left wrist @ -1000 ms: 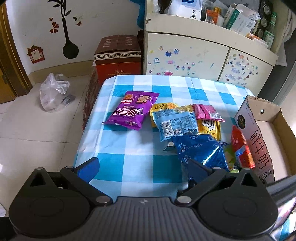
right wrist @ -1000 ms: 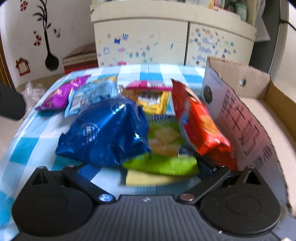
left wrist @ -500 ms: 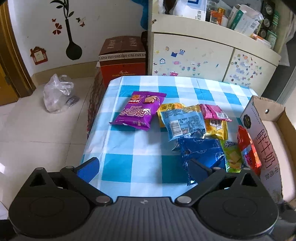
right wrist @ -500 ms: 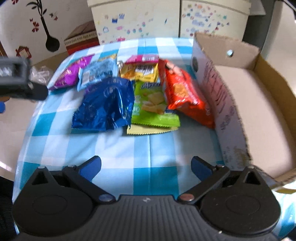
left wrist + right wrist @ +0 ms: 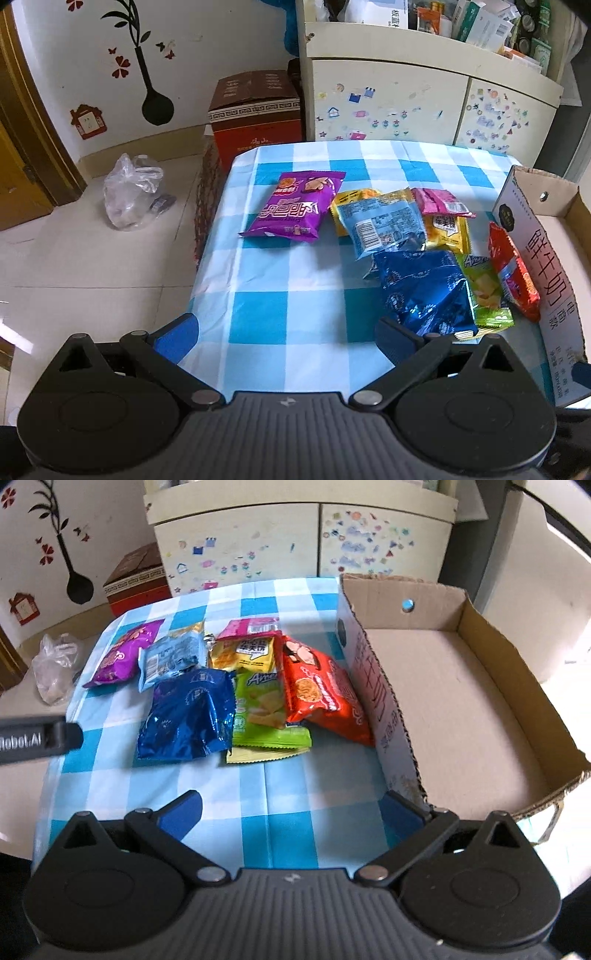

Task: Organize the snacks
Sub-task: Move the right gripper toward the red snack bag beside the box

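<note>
Several snack bags lie on the blue checked tablecloth (image 5: 295, 295): a purple bag (image 5: 295, 210), a light blue bag (image 5: 382, 225), a yellow bag (image 5: 445, 230), a pink bag (image 5: 439, 201), a dark blue foil bag (image 5: 424, 291), a green bag (image 5: 484, 291) and a red bag (image 5: 511, 273). The red bag (image 5: 321, 694) leans on the open cardboard box (image 5: 461, 701), whose inside is bare. My left gripper (image 5: 286, 338) is open and empty above the near table edge. My right gripper (image 5: 291, 808) is open and empty, back from the dark blue foil bag (image 5: 188, 716).
A cream cabinet (image 5: 406, 99) stands behind the table. A red-brown carton (image 5: 255, 107) and a clear plastic bag (image 5: 129, 192) sit on the tiled floor to the left. The left gripper's body (image 5: 37, 738) shows at the left edge of the right wrist view.
Both grippers have pulled back and risen from the snack pile. The right one was close over the dark blue and green bags and now sees the whole box.
</note>
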`<state>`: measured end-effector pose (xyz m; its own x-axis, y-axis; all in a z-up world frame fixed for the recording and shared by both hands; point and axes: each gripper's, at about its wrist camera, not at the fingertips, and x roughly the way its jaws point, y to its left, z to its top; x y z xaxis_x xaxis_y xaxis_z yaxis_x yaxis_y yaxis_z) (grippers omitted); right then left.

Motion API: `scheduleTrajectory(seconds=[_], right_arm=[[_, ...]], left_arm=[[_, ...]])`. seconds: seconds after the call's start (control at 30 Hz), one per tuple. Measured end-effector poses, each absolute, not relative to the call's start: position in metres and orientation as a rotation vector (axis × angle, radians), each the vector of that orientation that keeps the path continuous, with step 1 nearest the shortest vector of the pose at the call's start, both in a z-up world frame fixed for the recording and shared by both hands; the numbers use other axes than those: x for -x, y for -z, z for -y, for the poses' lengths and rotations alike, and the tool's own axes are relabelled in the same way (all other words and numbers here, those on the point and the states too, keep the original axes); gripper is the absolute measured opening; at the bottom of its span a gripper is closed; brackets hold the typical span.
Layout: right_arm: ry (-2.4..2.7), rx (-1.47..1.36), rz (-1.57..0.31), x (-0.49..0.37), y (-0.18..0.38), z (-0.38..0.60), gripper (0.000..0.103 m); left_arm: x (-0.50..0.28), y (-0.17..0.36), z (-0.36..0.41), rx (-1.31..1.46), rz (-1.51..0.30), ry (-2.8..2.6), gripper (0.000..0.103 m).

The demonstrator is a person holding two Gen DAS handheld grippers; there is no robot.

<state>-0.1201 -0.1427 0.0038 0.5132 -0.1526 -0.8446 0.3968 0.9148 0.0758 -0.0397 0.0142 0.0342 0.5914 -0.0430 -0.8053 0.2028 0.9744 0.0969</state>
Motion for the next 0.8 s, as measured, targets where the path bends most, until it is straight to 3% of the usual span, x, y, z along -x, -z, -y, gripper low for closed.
scheduleTrajectory(seconds=[0.8], right_arm=[[0.37,-0.278,-0.925,0.121,-0.026,0.147,0.102]], left_arm=[[0.055,-0.027,0.005,-0.299,-0.936,0.126,0.103]])
